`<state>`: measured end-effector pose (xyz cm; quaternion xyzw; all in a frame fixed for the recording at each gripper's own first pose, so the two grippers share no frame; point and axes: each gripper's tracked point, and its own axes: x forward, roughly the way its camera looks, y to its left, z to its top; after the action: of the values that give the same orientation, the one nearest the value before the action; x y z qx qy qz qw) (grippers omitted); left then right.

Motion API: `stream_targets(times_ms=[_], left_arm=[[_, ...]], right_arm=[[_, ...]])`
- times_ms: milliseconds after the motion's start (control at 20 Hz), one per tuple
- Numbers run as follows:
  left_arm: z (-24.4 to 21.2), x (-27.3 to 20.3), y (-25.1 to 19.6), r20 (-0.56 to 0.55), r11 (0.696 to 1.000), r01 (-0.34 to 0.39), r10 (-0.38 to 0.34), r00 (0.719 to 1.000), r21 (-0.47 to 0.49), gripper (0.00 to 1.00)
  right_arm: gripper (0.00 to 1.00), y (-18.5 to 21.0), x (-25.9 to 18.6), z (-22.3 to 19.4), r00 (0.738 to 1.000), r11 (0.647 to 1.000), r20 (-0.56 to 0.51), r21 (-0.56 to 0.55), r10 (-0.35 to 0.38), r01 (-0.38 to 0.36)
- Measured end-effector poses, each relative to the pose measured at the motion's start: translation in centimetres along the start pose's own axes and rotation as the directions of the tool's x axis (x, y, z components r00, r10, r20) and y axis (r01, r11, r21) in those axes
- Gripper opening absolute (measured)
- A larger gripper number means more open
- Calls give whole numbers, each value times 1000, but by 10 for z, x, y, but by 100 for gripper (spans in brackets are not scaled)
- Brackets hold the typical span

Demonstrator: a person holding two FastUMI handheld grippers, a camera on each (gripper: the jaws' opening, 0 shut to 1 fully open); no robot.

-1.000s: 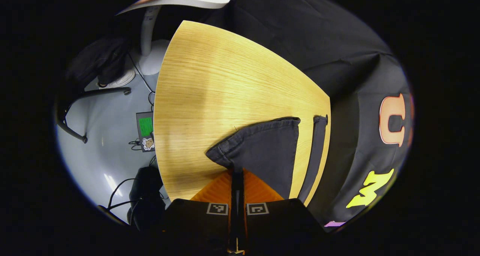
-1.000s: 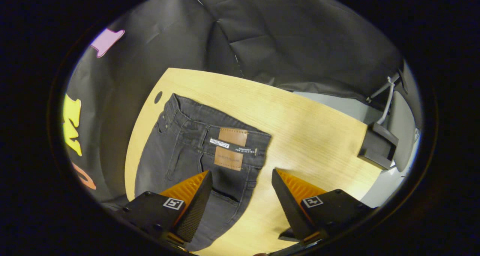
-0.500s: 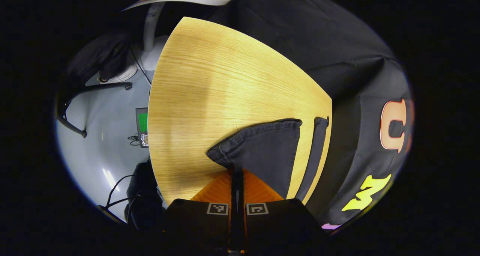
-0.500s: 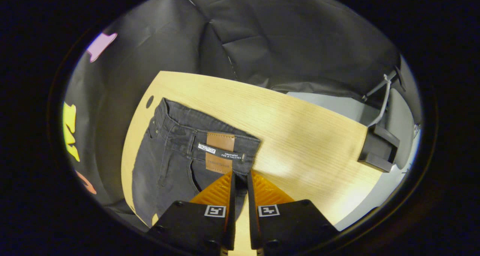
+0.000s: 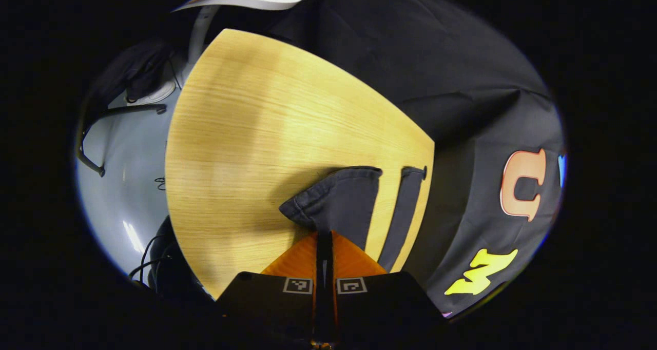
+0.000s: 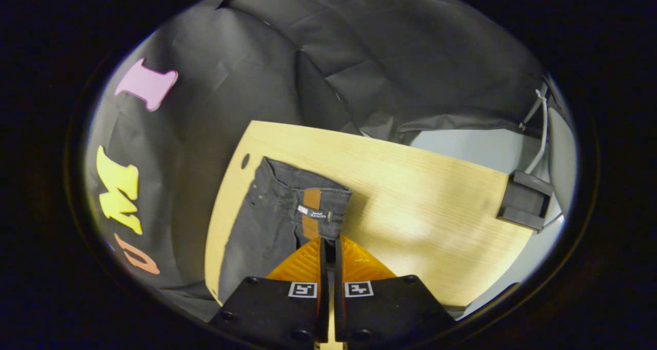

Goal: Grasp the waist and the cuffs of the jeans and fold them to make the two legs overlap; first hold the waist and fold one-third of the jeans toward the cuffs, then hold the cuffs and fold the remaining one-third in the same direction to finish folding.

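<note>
Left claw (image 5: 324, 235) is clamped on a cuff (image 5: 328, 206) and right claw (image 6: 328, 240) on the waist (image 6: 308, 196) of the jeans (image 6: 267, 227), raised off the desk (image 6: 426, 221); I judge the leg-overlap fold just begun, both thirds remaining

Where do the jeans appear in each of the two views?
Left gripper view: jeans at lower centre, cuff end, lifted just above the fingers.
Right gripper view: jeans at lower left of centre, waist end with its leather patch.
Shared landmark: the wooden table, also.
</note>
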<state>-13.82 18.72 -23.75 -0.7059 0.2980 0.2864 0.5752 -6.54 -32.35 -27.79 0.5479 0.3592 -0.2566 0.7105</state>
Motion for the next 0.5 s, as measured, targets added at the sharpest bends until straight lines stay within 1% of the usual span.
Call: stream_targets(times_ms=[100, 200, 250, 350, 400, 450, 500], left_arm=[[-1, -4, -30, -12, 999, 38, -38, 999, -33, 3], [-1, -5, -52, -16, 998, 59, -60, 998, -27, 3], [0, -3, -68, -16, 996, 82, -83, 996, -26, 3], [0, 1, -102, -17, 993, 120, -120, 993, -19, 3], [0, 6, -117, -14, 992, 126, -126, 992, -2, 3], [-1, 14, -129, -6, 992, 125, -125, 992, 13, 3], [-2, 22, -140, -2, 993, 117, -117, 993, 17, 3]], right_arm=[[5, 21, -8, 6, 998, 998, -1, 23, 63, -63], [5, 48, -14, 14, 991, 991, 0, 44, 130, -130], [1, 62, -16, 19, 987, 986, 2, 52, 160, -160], [1, 85, -15, 26, 980, 978, 2, 58, 200, -200], [1, 97, -11, 29, 976, 975, 1, 59, 216, -216], [5, 109, -5, 33, 973, 972, 1, 61, 229, -229], [5, 119, 1, 36, 970, 968, 1, 65, 241, -241]])
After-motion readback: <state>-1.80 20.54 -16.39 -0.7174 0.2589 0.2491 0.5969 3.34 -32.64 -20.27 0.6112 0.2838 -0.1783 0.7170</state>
